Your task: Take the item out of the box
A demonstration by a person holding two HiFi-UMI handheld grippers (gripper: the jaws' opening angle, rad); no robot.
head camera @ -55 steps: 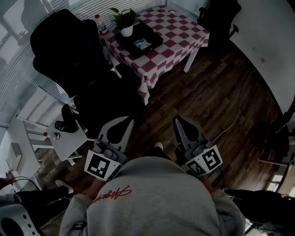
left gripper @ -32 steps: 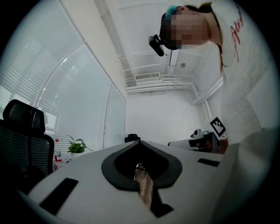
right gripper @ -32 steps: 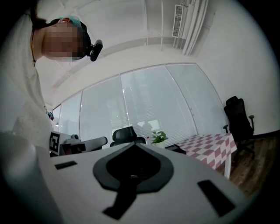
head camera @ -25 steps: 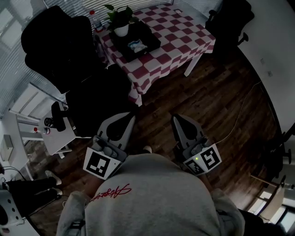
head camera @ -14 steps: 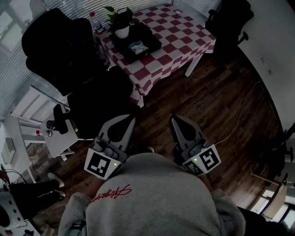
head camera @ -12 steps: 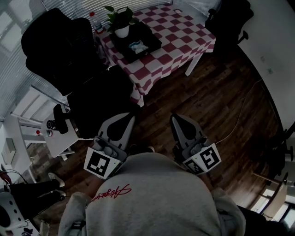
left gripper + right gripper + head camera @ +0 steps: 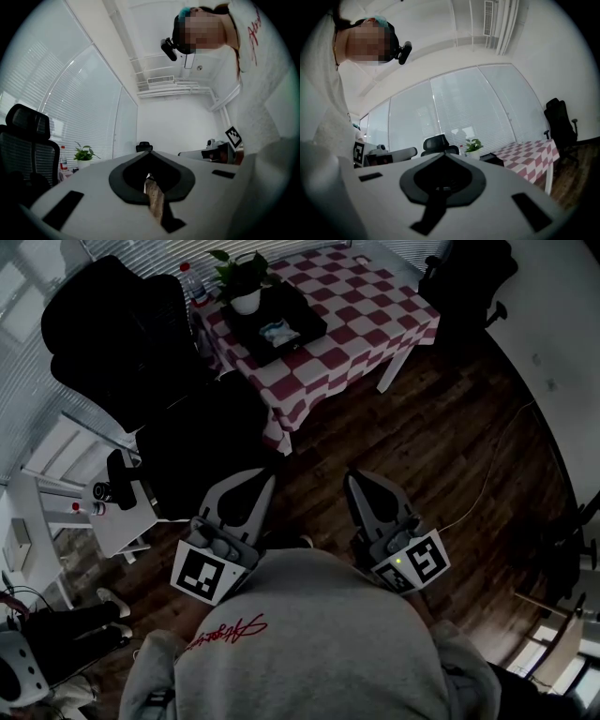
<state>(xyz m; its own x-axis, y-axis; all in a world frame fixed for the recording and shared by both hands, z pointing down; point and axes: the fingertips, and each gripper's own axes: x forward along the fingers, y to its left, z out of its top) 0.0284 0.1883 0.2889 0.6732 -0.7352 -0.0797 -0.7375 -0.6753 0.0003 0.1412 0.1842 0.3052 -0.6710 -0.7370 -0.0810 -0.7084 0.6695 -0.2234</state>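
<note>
Unmoved since before, left gripper [image 7: 268, 478] and right gripper [image 7: 352, 477] are held closed, empty; sweatshirt [image 7: 319, 634] script is illegible.

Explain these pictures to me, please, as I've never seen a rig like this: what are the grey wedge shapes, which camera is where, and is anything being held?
There is no robot here. A person in a grey sweatshirt holds a hand-held gripper in each hand. The head view looks down from the person's head, and the grey wedges with marker cubes are the left gripper and the right gripper. The other two pictures come from a camera riding on each gripper, looking along its jaws. Both pairs of jaws are together, with nothing between them.

Ahead stands a table with a red-and-white checked cloth. On it are a black box with a pale item inside, a potted plant and a bottle. The person stands on the wooden floor, away from the table, so nothing has been taken out yet.
</note>
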